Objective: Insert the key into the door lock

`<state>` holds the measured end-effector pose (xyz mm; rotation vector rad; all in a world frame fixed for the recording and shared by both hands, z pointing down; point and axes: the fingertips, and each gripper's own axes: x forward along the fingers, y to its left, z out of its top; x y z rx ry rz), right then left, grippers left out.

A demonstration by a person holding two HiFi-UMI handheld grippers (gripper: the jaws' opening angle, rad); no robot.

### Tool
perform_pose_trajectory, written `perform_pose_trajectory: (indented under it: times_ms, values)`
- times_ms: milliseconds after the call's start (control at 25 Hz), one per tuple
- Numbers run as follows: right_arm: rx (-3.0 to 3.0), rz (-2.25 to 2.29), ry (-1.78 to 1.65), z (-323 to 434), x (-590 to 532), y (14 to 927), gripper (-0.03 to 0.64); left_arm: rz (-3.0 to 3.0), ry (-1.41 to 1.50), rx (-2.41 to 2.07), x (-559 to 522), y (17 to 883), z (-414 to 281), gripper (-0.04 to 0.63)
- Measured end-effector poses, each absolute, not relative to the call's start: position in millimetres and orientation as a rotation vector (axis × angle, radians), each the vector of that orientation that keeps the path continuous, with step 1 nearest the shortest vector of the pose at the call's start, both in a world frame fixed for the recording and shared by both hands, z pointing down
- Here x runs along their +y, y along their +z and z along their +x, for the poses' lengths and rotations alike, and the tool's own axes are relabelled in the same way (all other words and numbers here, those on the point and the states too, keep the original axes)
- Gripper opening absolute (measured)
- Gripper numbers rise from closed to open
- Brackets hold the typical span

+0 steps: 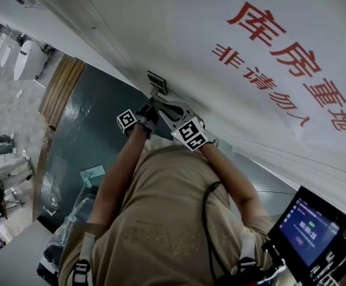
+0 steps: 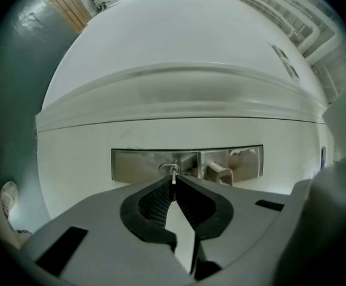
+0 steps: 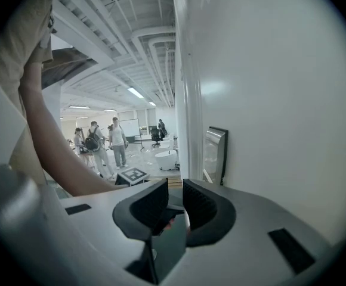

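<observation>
A small silver key (image 2: 173, 177) sticks out from between the tips of my left gripper (image 2: 173, 182), which is shut on it. The key's tip meets the round keyhole (image 2: 169, 168) in the steel lock plate (image 2: 137, 162) on the white door (image 2: 179, 70). How deep the key sits I cannot tell. In the head view the left gripper (image 1: 153, 100) is at the lock plate (image 1: 157, 83). My right gripper (image 3: 174, 202) hangs beside the door with its jaws a little apart and nothing between them. It sees the lock plate (image 3: 215, 154) side-on.
A latch bolt (image 2: 219, 173) shows in the plate right of the keyhole. A white sheet with red characters (image 1: 292, 64) hangs on the door. Several people (image 3: 104, 143) stand far off in the hall. A tablet (image 1: 313, 226) hangs at my right hip.
</observation>
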<state>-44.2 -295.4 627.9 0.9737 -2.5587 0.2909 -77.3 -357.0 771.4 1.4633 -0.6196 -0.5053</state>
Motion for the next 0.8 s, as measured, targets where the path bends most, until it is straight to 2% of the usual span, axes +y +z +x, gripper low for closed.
perform_pose_trajectory:
  times_ms: [800]
  values:
    - [-2.568,0.959,0.255,-42.6,-294.5,621.7,0.081,1.487,-0.491,-0.61,-360.4,772.2,-74.4,0.033]
